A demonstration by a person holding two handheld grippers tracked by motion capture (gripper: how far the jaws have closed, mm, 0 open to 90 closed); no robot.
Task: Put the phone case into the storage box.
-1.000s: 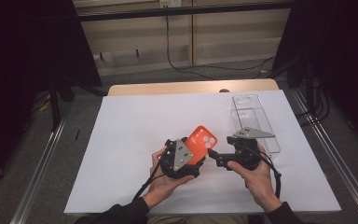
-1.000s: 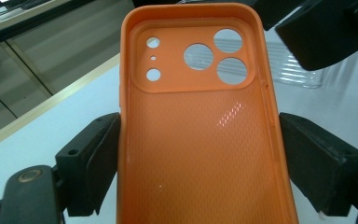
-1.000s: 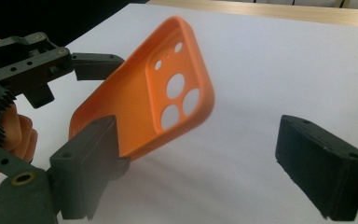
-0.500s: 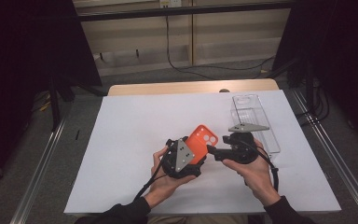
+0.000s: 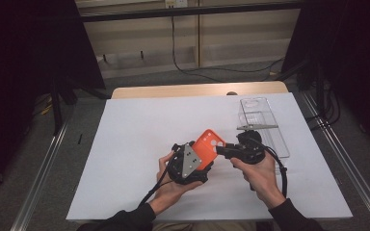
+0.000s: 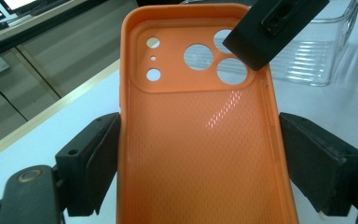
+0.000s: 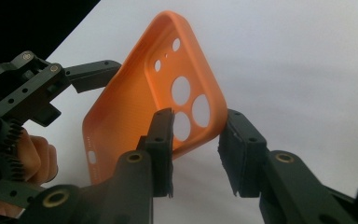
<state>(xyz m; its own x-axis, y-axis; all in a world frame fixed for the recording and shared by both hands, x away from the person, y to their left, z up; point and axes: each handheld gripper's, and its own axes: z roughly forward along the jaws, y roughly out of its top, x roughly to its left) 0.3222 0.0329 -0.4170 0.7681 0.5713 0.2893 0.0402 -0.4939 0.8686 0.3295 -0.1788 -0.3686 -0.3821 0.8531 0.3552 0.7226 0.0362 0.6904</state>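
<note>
An orange phone case [image 5: 210,143] with round camera holes is held above the white table [image 5: 135,144], tilted. My left gripper [image 5: 204,158] is shut across its width; in the left gripper view both pads [image 6: 103,158] press the case's [image 6: 200,140] long sides. My right gripper [image 7: 198,140] has just been closing. Its jaws now straddle the case's [image 7: 135,107] camera-hole corner, one pad [image 7: 164,140] on the hollow inside and the other on the outer edge. In the high view it [image 5: 223,148] comes in from the right.
A clear plastic box [image 5: 262,126] lies on the table's right part, just beyond my right hand; in the left gripper view this box [image 6: 321,51] is behind the case. Cables trail from both grippers toward the near edge. Dark floor and metal rails flank the table.
The right gripper has moved left to the orange case and its jaws have narrowed around the case's upper corner. The left gripper and the case have stayed in place.
</note>
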